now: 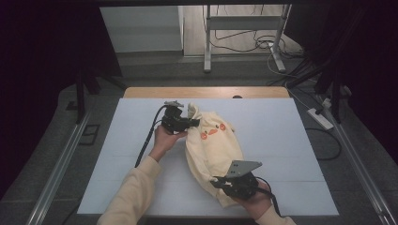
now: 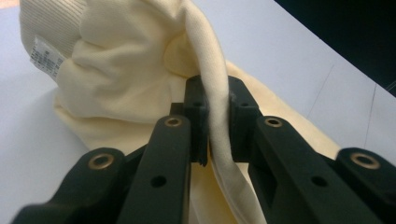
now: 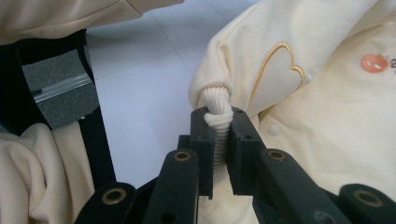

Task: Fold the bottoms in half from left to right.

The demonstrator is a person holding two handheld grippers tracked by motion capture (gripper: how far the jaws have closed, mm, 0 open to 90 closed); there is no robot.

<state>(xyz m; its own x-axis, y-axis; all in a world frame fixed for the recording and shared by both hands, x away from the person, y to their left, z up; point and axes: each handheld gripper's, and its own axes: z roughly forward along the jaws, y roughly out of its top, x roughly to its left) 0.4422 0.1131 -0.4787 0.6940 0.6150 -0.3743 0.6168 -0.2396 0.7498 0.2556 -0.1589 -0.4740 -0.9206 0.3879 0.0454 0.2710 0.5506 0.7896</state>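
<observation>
A cream baby garment [image 1: 213,150] with orange print lies crumpled on the white table cover [image 1: 281,140], stretched between both grippers. My left gripper [image 1: 193,123] is shut on a folded edge of the garment [image 2: 212,107] at its far end; a white label [image 2: 45,58] shows beside the bunched cloth. My right gripper [image 1: 217,181] is shut on the ribbed hem [image 3: 217,122] at the garment's near end. In the right gripper view the garment [image 3: 327,102] shows a yellow stitched heart outline [image 3: 280,70], an orange mark [image 3: 373,63] and a snap button [image 3: 272,130].
The white cover sits on a wooden table [image 1: 206,92] with open room left and right of the garment. Metal rails [image 1: 61,164] run along both sides. A stand [image 1: 244,28] with cables and a power strip [image 1: 321,118] are on the floor beyond.
</observation>
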